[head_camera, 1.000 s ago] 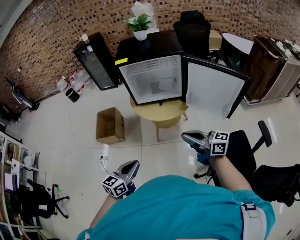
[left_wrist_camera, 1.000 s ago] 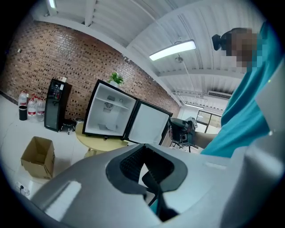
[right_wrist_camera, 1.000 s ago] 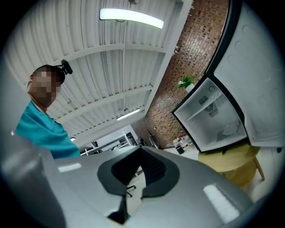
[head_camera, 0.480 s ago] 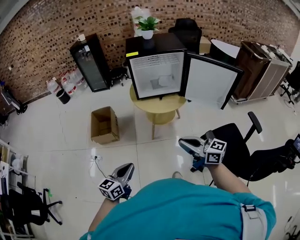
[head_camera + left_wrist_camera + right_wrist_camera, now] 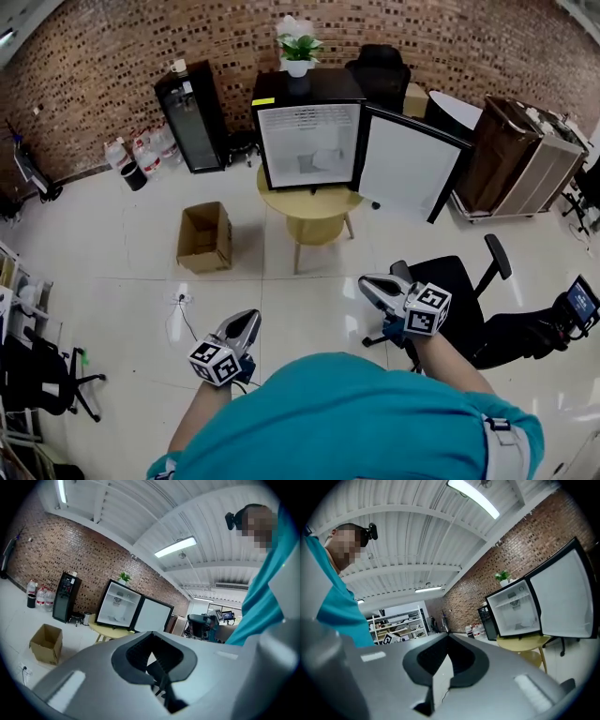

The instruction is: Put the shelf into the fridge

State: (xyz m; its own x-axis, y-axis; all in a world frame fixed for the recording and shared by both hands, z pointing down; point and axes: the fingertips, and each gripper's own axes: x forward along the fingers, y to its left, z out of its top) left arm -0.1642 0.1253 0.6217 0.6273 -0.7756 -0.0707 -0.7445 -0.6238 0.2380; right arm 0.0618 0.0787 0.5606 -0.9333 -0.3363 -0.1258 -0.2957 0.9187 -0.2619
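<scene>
We could not pick out the shelf for sure. A pale flat thing (image 5: 326, 157) lay low inside the fridge (image 5: 307, 98), and we thought that might be it, but it was too small to tell. Neither hand-held gripper had it.

The fridge stood on a round desk (image 5: 311, 208) by the brick wall. Its door (image 5: 398, 169) was swung wide open to the right, so the white inside was easy to see.

The left hand-held gripper (image 5: 251, 317) had its jaws together with nothing in them. The right hand-held gripper (image 5: 366, 283) was the same, jaws together and empty. Both were held close to our body, well apart from the fridge.

We thought the step in hand was to walk up to the fridge. To do it well, we would go straight at the open front and stop close enough to reach in. We would open the jaws before reaching. If the flat thing was the shelf, we would take it by two sides, one hand-held gripper on each, keep it level, and slide it along the side rails.

There was a lot of bare floor (image 5: 281, 291) in front of us. A box (image 5: 204, 236) sat on the floor to the left of the desk, off our path. A black chair (image 5: 459, 298) was just beside our right arm, so we would watch that side. Near the fridge, the desk rim stuck out in front, and the edge of the door stood out on the right. Those were the things we might bump.
</scene>
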